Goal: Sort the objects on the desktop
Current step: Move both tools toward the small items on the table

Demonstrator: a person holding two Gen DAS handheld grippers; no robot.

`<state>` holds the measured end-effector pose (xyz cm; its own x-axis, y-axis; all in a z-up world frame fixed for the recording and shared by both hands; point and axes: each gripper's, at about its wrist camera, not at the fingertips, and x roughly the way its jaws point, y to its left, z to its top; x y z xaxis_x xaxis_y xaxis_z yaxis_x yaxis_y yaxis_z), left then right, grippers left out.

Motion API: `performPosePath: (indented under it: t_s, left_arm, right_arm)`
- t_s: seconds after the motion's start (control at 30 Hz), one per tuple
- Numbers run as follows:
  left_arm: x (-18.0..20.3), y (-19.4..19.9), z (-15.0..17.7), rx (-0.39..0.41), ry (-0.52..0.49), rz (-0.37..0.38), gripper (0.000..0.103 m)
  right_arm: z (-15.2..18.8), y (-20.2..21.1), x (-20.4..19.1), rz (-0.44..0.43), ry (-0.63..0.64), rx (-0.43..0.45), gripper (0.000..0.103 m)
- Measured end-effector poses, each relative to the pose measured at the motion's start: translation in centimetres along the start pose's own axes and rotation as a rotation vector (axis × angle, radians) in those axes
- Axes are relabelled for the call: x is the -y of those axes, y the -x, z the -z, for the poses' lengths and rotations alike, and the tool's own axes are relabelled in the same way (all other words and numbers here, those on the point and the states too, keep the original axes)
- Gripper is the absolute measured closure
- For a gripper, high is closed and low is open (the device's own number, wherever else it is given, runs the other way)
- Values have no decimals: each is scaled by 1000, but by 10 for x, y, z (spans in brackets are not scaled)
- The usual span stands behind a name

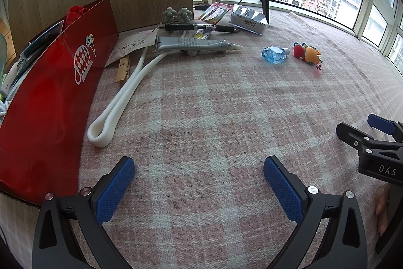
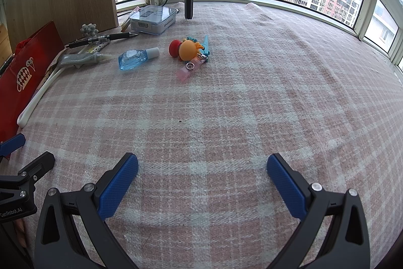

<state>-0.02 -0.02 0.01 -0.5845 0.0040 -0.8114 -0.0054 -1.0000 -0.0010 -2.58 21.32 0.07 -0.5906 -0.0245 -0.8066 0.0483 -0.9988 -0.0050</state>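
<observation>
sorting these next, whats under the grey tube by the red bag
The grey tube lies across a white looped cord, which passes under its middle, on the checked cloth. A white paper packet sits beside its flat end. Whatever else it covers is hidden.

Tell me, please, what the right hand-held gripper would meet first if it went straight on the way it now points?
Probably only the checked cloth: the right hand-held gripper is open, tilted down at bare fabric. The blue bottle and orange toy lie farther on.
</observation>
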Motion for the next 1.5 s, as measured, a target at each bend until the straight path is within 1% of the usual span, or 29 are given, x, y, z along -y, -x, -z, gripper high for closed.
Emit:
performPosePath:
  t_s: [0.33,0.5,0.57,0.67,0.9,0.97,1.1,1.23,1.33,1.5]
  left_arm:
    - [-1,0,-1,-2,5,-5,0]
    - [1,-1,-5,-43,6,1,1]
    - [0,5,-6,-42,3,4,1]
    - [-2,18,-12,-16,14,13,1]
    - [-8,55,-37,55,35,45,1]
    - [-9,66,-44,81,31,41,1]
    - [-6,84,-62,112,12,45,1]
    - [-6,106,-78,157,-2,42,1]
    - [-6,117,-87,173,5,71,1]
    - [-2,127,-96,195,-5,93,1]
  right_arm:
    - [0,2,1,4,2,-11,0]
    - [4,11,5,-16,5,-37,0]
    - [3,19,8,-31,-2,-29,0]
    - [-4,35,10,-37,-3,5,0]
    - [-24,72,6,-31,33,96,0]
    - [-29,80,4,-32,40,114,0]
    - [-41,94,4,-49,38,136,0]
    - [-49,109,4,-87,47,152,0]
    - [-54,119,2,-99,57,168,0]
    - [-62,133,3,-122,47,193,1]
